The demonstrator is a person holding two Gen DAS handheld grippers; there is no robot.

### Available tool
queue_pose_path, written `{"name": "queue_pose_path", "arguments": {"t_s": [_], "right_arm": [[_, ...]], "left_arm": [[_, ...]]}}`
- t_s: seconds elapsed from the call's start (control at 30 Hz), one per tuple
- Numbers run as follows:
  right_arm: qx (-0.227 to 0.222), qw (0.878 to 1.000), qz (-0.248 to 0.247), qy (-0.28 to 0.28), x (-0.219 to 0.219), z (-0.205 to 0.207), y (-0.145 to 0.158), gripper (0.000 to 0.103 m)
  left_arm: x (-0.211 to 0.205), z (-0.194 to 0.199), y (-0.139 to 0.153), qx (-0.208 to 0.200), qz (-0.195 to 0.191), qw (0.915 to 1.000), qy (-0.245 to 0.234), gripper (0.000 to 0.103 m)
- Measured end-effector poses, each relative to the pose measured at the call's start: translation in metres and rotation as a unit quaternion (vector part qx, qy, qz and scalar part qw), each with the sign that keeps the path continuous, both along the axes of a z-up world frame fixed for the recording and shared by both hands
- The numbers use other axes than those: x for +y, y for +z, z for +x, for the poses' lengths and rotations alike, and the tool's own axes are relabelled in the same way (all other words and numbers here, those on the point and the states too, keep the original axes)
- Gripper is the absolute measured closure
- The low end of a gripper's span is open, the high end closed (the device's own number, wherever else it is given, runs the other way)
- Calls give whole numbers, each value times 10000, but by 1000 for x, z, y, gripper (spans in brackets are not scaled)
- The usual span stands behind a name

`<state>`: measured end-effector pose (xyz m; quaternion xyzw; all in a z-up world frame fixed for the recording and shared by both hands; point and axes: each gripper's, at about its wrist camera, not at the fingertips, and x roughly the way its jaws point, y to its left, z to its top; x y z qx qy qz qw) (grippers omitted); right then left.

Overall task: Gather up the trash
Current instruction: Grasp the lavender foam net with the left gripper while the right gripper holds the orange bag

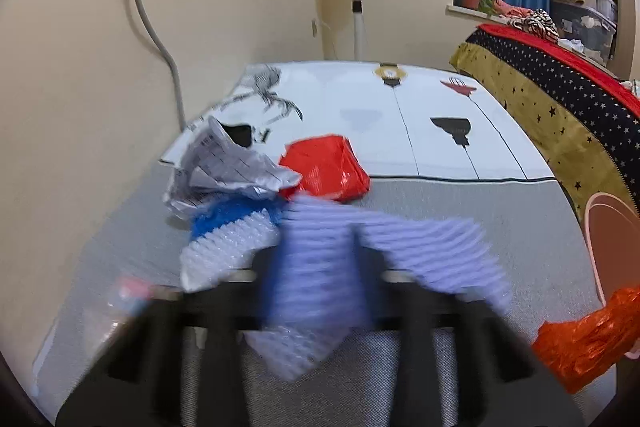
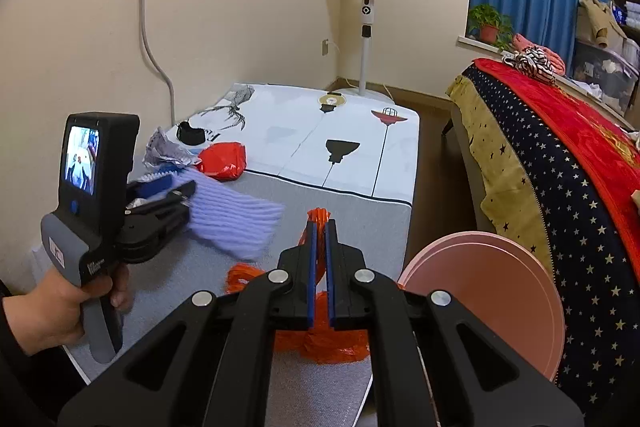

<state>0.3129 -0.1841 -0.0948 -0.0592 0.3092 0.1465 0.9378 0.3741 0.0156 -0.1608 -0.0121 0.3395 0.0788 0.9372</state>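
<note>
In the left wrist view, a ribbed lilac foam sheet (image 1: 320, 267) is seen, blurred, clamped between the closed left tongs (image 1: 354, 247) above the grey part of the desk (image 1: 460, 219). Behind it, a white-and-blue bubble wrap piece (image 1: 224, 243), a crumpled printed paper (image 1: 224, 163) and a shiny red wrapper (image 1: 328, 167) are bunched together on the desk, the paper lying on the bubble wrap and touching the wrapper. A pink bin (image 1: 604, 227) is cut off at the right edge, with an orange plastic bag (image 1: 580, 339) hanging in front of it. In the right wrist view, the right tongs (image 2: 320, 227) are closed narrowly on the crinkled orange bag (image 2: 320, 343), which bunches above and below the blue pads. The pink bin (image 2: 488, 299) is tipped toward the camera just right of the tongs, against the starred blanket (image 2: 560, 187); nothing can be made out inside it. At the left, the left tongs (image 2: 188, 193), held by a hand (image 2: 60, 307), are shut on the edge of the lilac sheet (image 2: 236, 219), which is held over the desk (image 2: 360, 203). The paper (image 2: 164, 151) and red wrapper (image 2: 222, 159) lie beyond it.
</note>
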Motion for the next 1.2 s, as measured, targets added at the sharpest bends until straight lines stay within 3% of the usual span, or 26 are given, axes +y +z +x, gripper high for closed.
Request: {"name": "queue_pose_path", "arguments": {"t_s": [0.17, 0.37, 0.6, 0.63, 0.67, 0.7, 0.8, 1.2], "right_arm": [[-4, 10000, -14, -48, 2, 3, 1, 99], [-43, 10000, 9, -48, -1, 2, 5, 99], [-15, 9999, 17, -126, -8, 2, 8, 99], [-20, 9999, 22, -145, -10, 2, 8, 99], [-14, 9998, 40, -171, -11, 2, 9, 99], [-13, 9998, 50, -188, -14, 2, 9, 99], [-4, 9997, 65, -244, -18, 3, 9, 99], [44, 9994, 97, -343, -24, 5, 7, 99]], "left_arm": [[8, -10, 8, -416, -369, 9981, -254, 103], [15, -16, 22, -600, -806, 9937, -499, 103], [-8, -18, 18, -515, -1136, 9866, -1055, 101], [-11, -17, 17, -462, -1200, 9854, -1118, 98], [-13, -15, 15, -414, -1236, 9847, -1156, 84], [-19, -15, 13, -354, -1210, 9853, -1153, 58], [-33, -16, 7, -302, -982, 9880, -1158, 37], [-55, 11, -24, 891, -391, 9875, -1239, 34]]}}
